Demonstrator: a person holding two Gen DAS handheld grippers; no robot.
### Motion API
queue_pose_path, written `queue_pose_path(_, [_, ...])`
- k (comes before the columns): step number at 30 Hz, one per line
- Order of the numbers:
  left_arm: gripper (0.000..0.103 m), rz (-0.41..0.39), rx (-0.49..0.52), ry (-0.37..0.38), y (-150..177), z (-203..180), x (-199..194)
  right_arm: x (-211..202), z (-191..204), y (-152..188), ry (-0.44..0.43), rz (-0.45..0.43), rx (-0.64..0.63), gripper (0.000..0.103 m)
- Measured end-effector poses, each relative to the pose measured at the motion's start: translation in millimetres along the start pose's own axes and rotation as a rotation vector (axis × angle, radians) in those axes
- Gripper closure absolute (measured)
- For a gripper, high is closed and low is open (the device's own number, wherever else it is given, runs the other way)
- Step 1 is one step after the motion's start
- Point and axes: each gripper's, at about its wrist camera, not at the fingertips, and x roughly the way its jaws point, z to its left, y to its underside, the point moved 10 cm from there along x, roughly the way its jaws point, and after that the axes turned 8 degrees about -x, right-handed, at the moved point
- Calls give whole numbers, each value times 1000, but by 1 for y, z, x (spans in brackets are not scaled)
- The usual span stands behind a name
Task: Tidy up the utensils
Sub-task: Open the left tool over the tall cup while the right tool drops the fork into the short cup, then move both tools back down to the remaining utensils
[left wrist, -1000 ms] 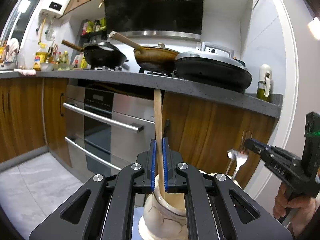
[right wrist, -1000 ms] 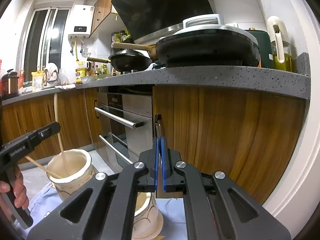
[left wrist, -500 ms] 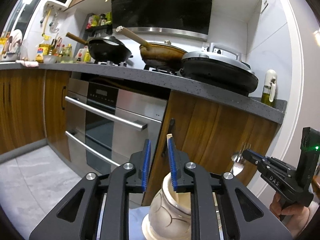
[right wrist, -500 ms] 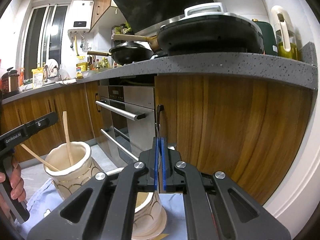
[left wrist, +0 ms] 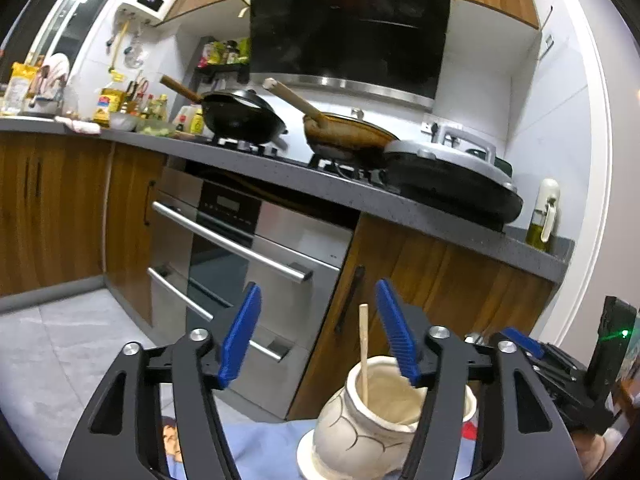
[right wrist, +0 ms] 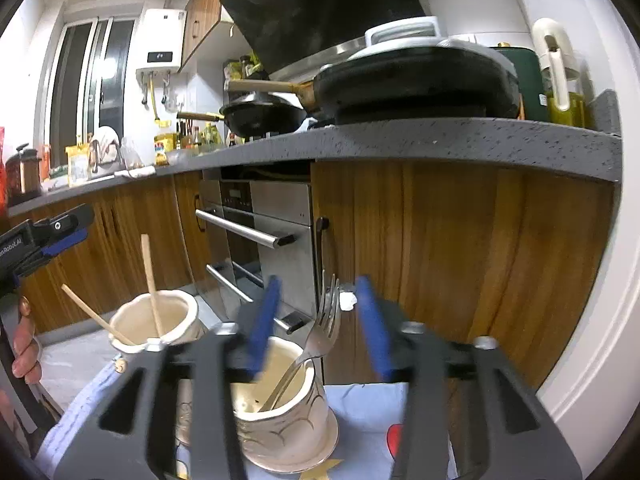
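Both wrist views low, near-level, facing oven; share stove counter.

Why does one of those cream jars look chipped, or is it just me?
It does look odd: the cream jar with the chopsticks has a jagged bite out of its rim on the right side in the left wrist view, and dark crack-like lines across its body, which may be decoration. The jar with the fork shows a smooth rim.

Dim indoor light, fisheye-bent edges, right wrist view's fingers motion-blurred
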Motion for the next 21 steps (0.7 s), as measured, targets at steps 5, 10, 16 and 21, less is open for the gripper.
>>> queue_pose_path(5, [26,1,28,-33,4,3,-24,-28,-3,1,-7,-20,10,10])
queue_pose_path(10, [10,39,46,-94,21,9,-45,-46,-3,19,-3,26,-3,5])
queue_pose_path(16, [7,85,38,-148,45,13,-64,-57,4,48,-21,107,-10,5])
queue_pose_path(21, [7,172,56,-183,79,13,-68,-57,18,78,-50,200,-30,5])
